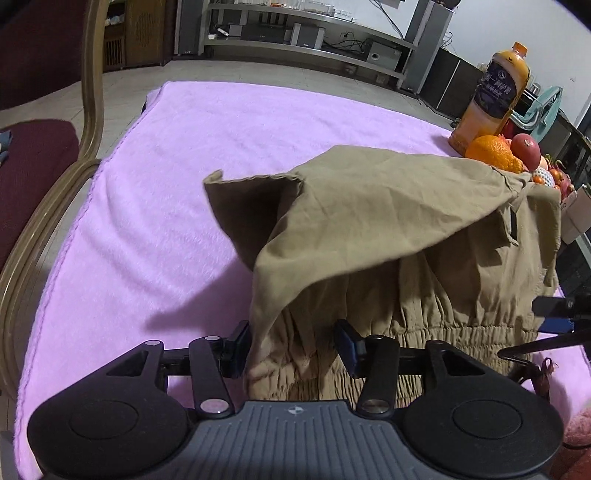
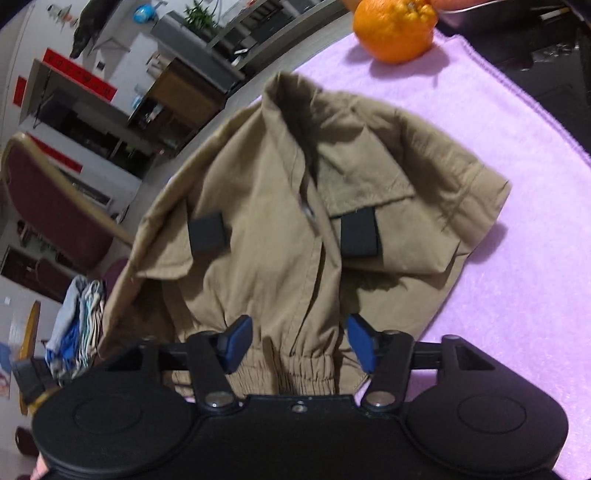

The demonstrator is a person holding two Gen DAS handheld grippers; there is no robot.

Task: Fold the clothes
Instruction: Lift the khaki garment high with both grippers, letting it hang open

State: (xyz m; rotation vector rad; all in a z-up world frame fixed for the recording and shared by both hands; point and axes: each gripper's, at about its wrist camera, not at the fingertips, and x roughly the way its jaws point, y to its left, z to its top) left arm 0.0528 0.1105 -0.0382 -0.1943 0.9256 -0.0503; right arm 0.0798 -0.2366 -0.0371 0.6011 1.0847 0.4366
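Note:
A khaki garment (image 1: 369, 206) with an elastic waistband lies bunched on a pink blanket (image 1: 184, 147), one layer folded over and standing up in a peak. My left gripper (image 1: 294, 345) is open, its blue pads either side of the waistband's left end. In the right wrist view the same khaki garment (image 2: 280, 229) shows a front fly and two pocket flaps with black tabs. My right gripper (image 2: 300, 343) is open too, straddling the gathered waistband (image 2: 303, 365) at the near edge. Neither pair of pads pinches the cloth.
An orange juice bottle (image 1: 491, 92), an orange (image 1: 493, 153) and other fruit stand at the blanket's far right corner. The orange (image 2: 395, 29) lies beyond the garment. A maroon chair (image 1: 33, 166) stands left of the table. A pile of clothes (image 2: 79, 317) sits off the table's left.

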